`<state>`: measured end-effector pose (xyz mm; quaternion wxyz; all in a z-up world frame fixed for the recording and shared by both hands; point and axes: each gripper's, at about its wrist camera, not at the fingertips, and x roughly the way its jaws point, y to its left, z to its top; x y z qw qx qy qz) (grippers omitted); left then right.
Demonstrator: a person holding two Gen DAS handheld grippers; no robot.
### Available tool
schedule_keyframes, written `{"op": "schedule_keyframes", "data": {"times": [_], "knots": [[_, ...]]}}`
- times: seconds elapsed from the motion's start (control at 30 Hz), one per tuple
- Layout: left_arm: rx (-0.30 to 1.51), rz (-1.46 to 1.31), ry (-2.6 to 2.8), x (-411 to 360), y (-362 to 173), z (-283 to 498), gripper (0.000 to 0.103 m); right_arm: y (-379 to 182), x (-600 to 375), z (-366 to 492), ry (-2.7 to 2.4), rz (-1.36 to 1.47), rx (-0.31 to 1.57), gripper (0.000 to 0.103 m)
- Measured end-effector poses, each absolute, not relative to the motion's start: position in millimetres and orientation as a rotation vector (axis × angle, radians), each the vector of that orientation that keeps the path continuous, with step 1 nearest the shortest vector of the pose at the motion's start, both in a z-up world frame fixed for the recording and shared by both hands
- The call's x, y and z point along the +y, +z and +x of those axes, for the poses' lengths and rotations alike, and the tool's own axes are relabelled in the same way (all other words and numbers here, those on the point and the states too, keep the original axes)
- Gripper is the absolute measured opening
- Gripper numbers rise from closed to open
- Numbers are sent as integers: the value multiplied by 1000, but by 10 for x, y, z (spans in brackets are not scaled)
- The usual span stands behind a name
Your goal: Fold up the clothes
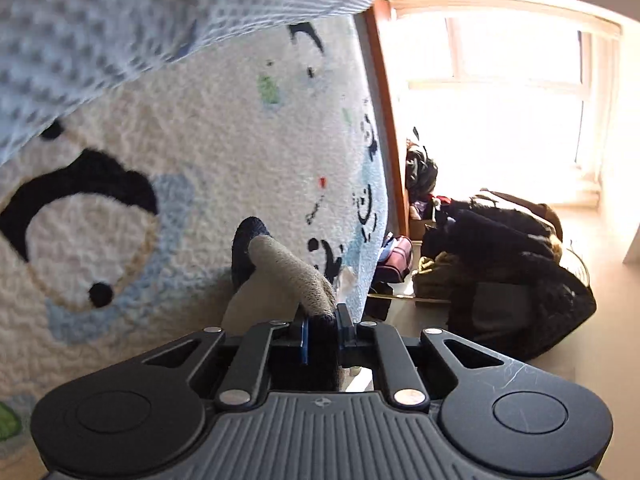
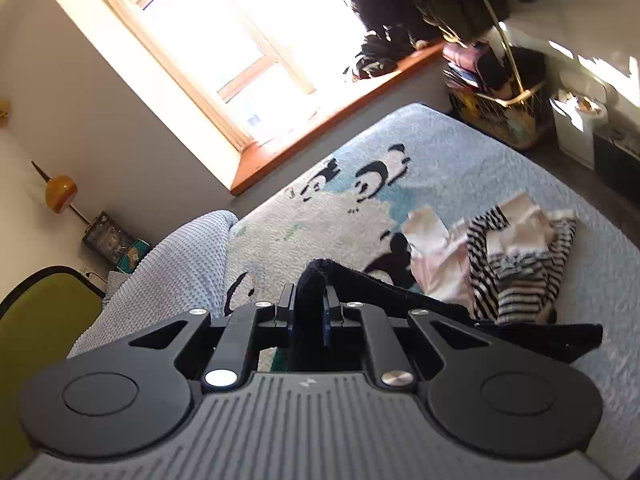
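My left gripper [image 1: 323,318] is shut on a fuzzy grey-beige garment with a navy edge [image 1: 288,272]. It hangs in front of the panda-print bed cover [image 1: 200,168]. My right gripper [image 2: 309,300] is shut on dark navy fabric [image 2: 380,288] that trails off to the right, above the bed cover [image 2: 460,168]. I cannot tell whether both grippers hold the same piece. A loose heap of striped and pale pink clothes [image 2: 516,256] lies on the bed to the right of the right gripper.
A light blue waffle blanket [image 1: 120,28] [image 2: 180,256] lies at one end of the bed. Bright window [image 2: 208,48] with an orange-brown sill [image 2: 320,128]. Dark clothes and bags [image 1: 508,264] are piled on the floor beside the bed. A green chair back [image 2: 44,320] stands near the right gripper.
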<state>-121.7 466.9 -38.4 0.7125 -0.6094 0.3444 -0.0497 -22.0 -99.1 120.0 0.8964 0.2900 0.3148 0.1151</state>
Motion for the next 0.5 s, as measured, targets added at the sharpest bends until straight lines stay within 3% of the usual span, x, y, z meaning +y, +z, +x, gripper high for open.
{"op": "schedule_keyframes", "data": {"times": [0.43,0.5], "knots": [[565,-1155,-91,4999,1678,-463,13,2398,-780,813,316,581,576,13],[519,-1112,-68,5067,1983,-395,13,2556,-740,976,338,602,543,5]]}}
